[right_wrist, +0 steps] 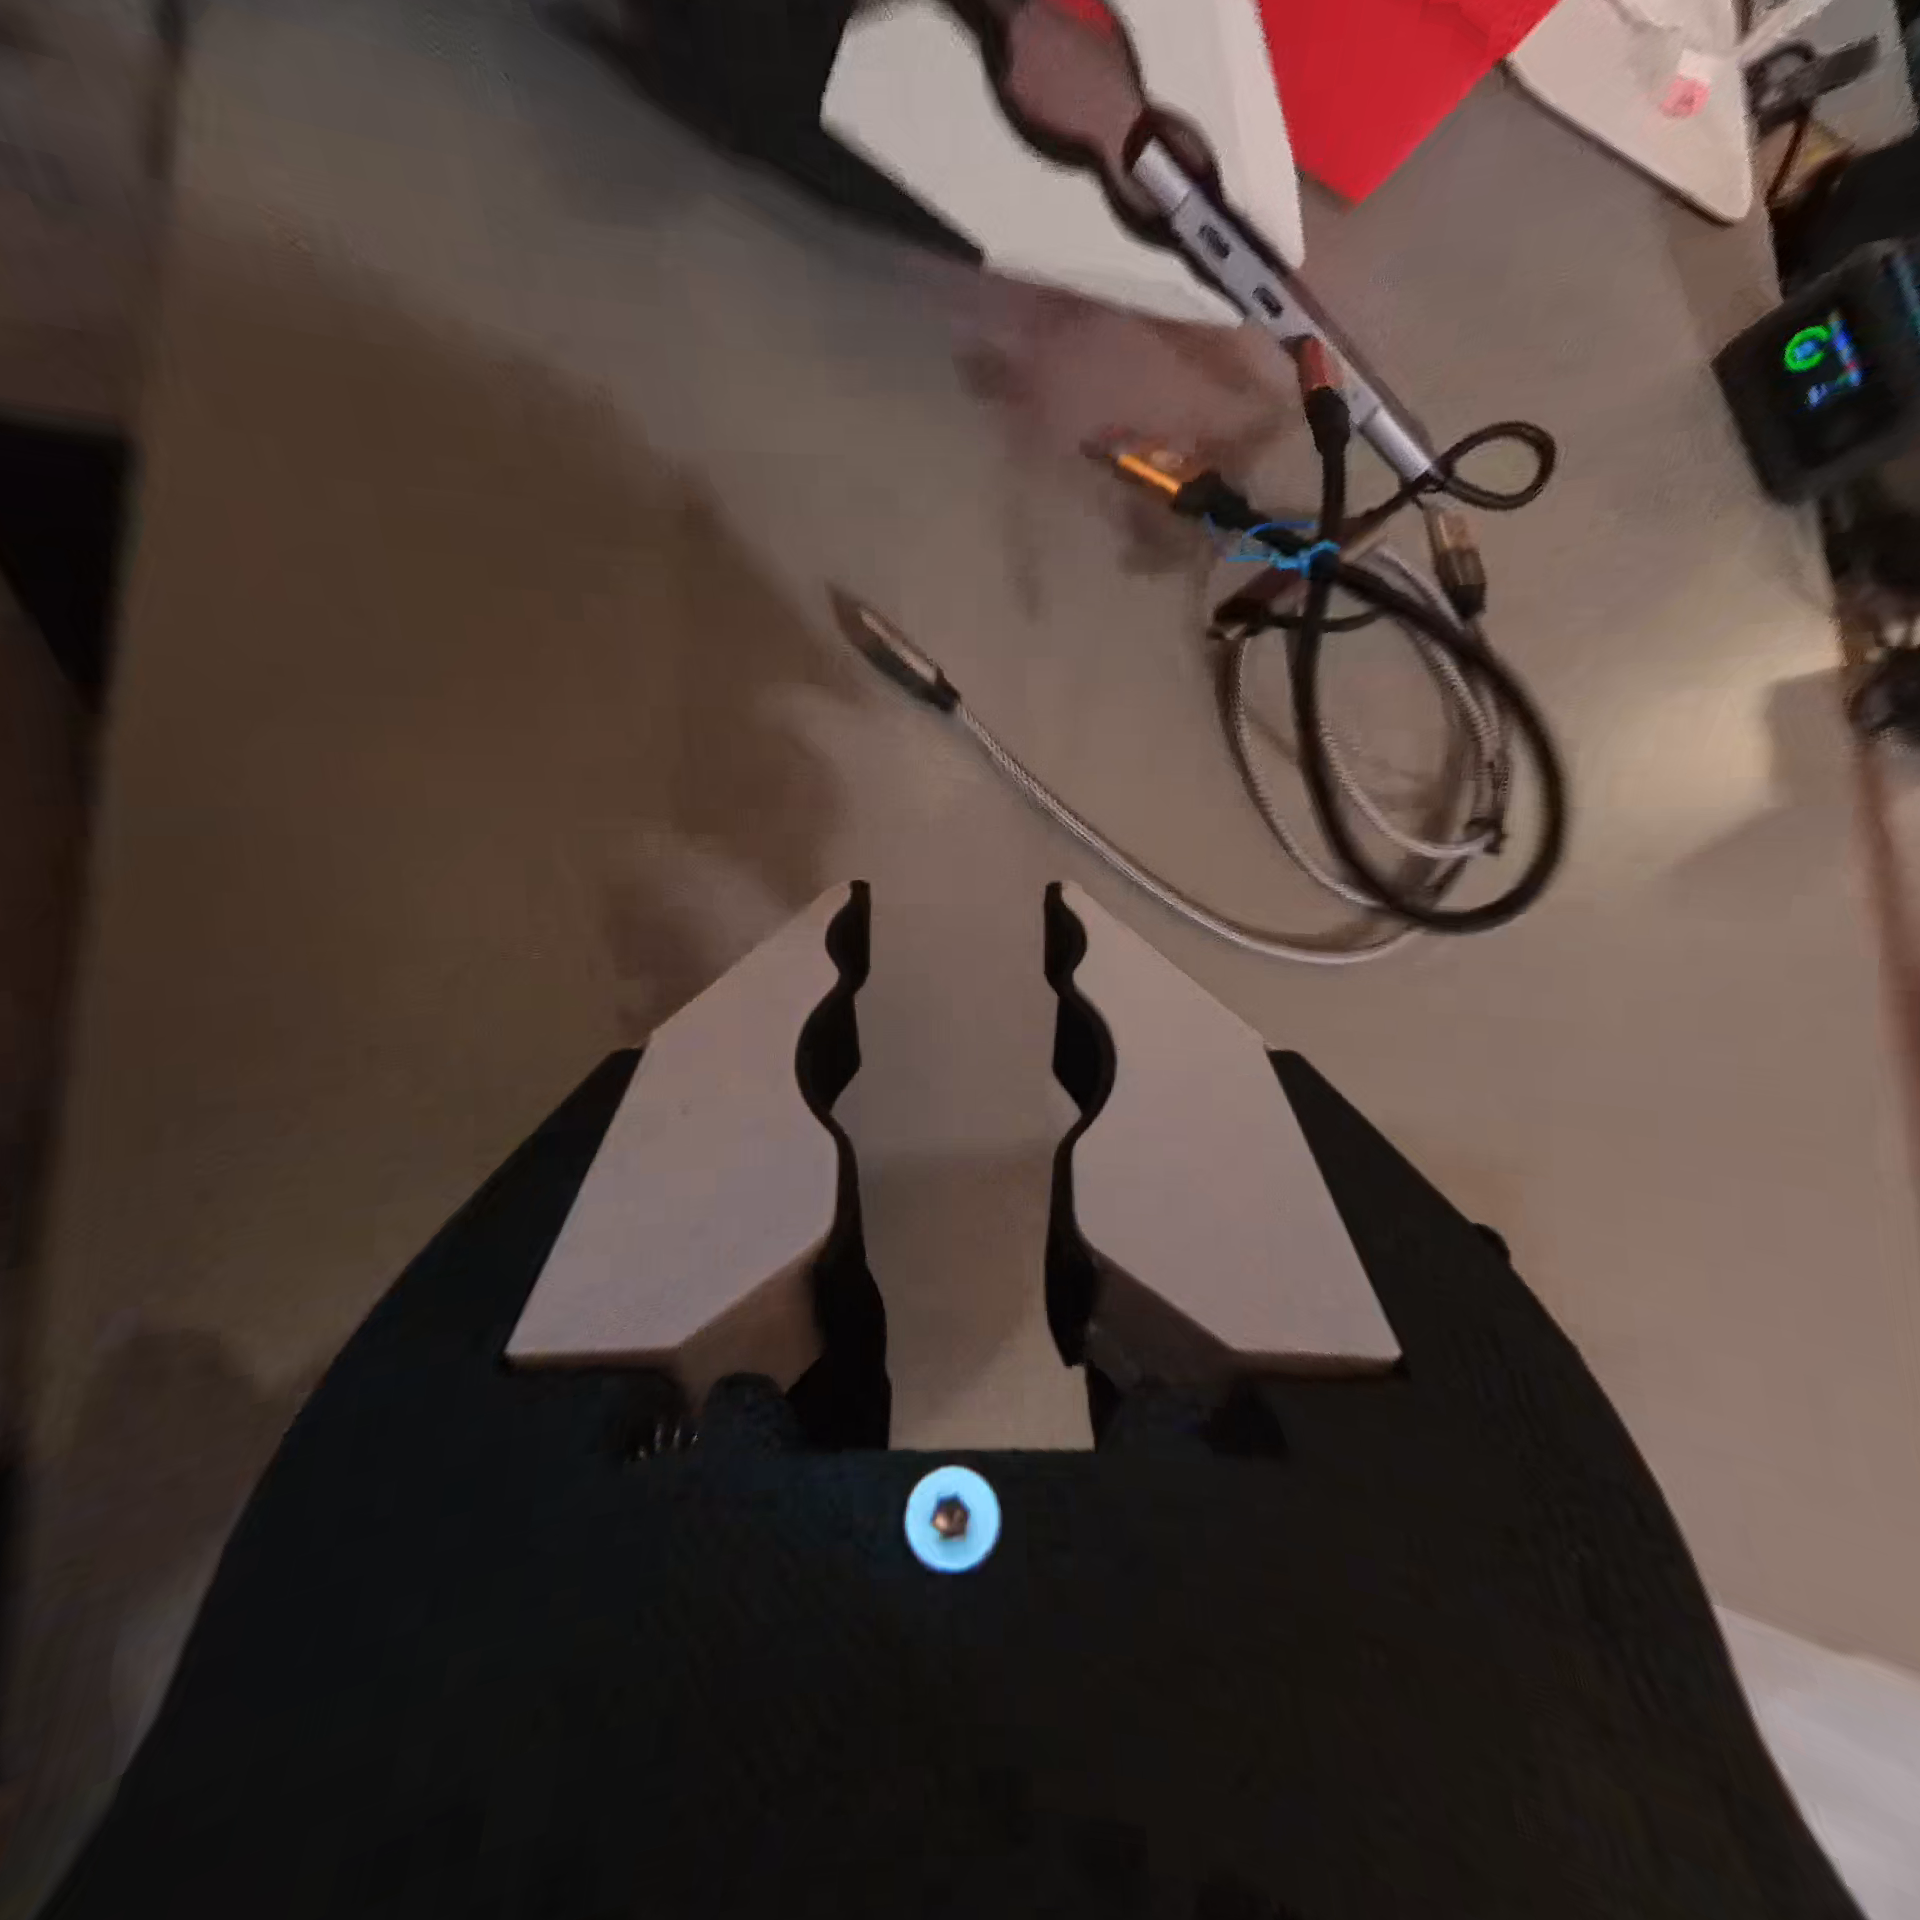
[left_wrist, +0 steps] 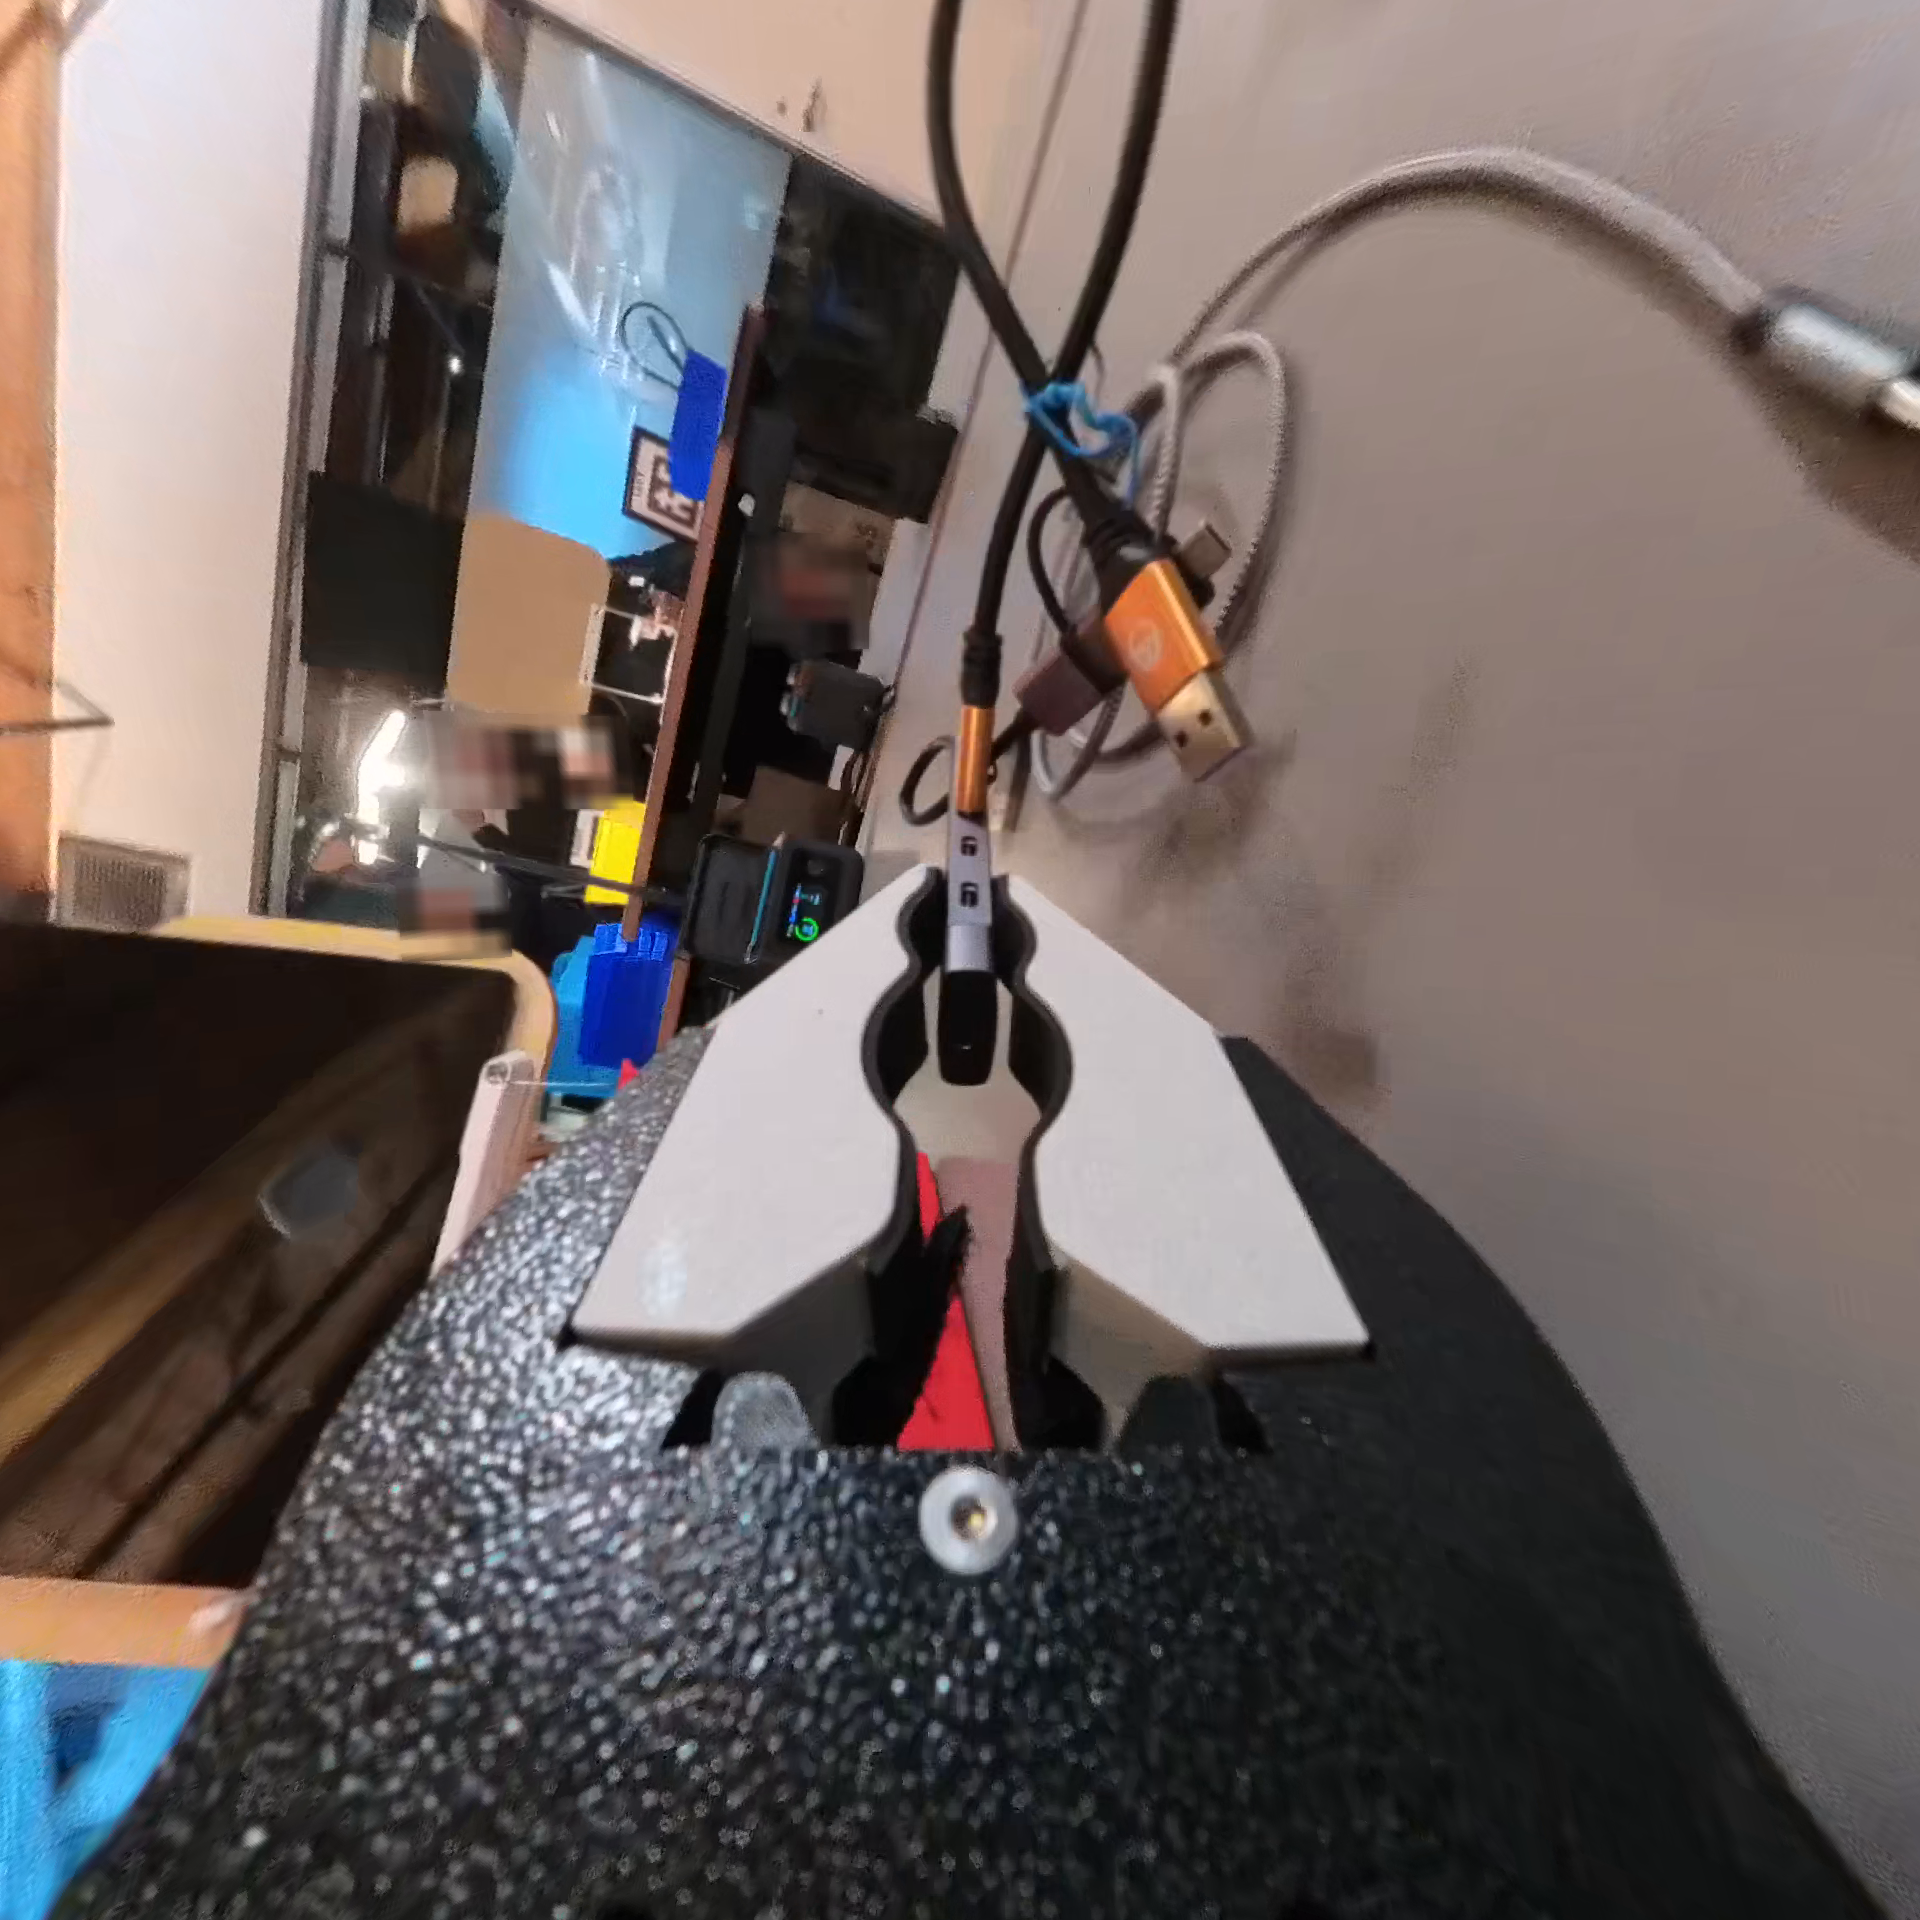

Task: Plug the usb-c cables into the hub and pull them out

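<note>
My left gripper [left_wrist: 966, 881] is shut on the end of a slim grey hub [left_wrist: 964, 956], held over the beige table. A black cable with an orange collar [left_wrist: 975, 753] is plugged into the hub's far end. Its other end, an orange USB plug [left_wrist: 1169, 644], lies in a cable bundle [left_wrist: 1226, 436]. The right wrist view shows the hub [right_wrist: 1247, 260] in the left gripper's fingers [right_wrist: 1039, 156]. My right gripper [right_wrist: 954, 904] is open and empty above the table. A silver braided cable's plug [right_wrist: 899, 649] lies loose ahead of it, and also shows in the left wrist view [left_wrist: 1829, 353].
A small black device with a lit screen [right_wrist: 1829, 384] stands at the right, also in the left wrist view [left_wrist: 769, 904]. A dark open box [left_wrist: 208, 1143] is at the left. A red object [right_wrist: 1382, 83] and white items [right_wrist: 1662, 114] lie behind the hub.
</note>
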{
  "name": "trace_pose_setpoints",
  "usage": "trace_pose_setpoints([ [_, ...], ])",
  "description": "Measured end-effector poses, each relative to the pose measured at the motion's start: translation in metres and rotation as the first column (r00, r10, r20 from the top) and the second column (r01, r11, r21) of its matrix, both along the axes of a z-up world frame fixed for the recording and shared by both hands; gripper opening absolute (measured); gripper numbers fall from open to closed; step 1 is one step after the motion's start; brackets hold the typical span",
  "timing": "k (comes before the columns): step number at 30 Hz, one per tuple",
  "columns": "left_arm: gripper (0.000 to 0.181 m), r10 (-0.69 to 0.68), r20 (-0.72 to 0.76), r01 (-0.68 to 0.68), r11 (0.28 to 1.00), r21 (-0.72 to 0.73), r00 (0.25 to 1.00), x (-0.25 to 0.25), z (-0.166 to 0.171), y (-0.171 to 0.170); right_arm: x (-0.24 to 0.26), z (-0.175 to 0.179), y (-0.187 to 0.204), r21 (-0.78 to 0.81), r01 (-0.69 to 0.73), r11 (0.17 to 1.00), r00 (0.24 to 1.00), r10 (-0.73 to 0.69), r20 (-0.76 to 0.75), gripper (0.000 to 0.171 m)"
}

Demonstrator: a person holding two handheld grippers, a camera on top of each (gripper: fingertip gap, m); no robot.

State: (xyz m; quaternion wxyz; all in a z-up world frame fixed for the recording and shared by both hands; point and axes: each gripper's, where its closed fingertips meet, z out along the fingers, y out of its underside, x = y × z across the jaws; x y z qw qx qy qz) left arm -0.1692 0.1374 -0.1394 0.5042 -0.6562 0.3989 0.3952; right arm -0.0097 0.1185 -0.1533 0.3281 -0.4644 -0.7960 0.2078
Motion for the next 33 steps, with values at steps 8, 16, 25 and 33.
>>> trace_pose_setpoints([
  [8, 0.007, -0.047, -0.006, 0.047, 0.999, -0.019, 0.999, 0.002, -0.005, -0.003, -0.041, -0.014, -0.01, 0.033, -0.247, 0.968, 0.968, 0.245, 0.06, 0.03],
  [16, 0.007, -0.081, 0.014, 0.082, 0.995, -0.056, 0.997, 0.007, -0.012, -0.003, -0.057, -0.034, -0.017, -0.13, -0.283, 0.95, 0.939, 0.302, 0.165, 0.018],
  [25, 0.007, 0.057, 0.077, -0.047, 0.991, -0.124, 0.995, -0.006, -0.02, 0.002, -0.06, -0.003, 0.014, 0.097, 0.003, 0.995, 0.999, 0.001, -0.042, 0.004],
  [33, 0.007, 0.156, -0.02, -0.157, 0.979, -0.129, 0.988, -0.002, -0.021, 0.009, -0.037, -0.033, 0.01, 0.355, 0.139, 0.924, 0.985, -0.167, 0.049, 0.005],
])
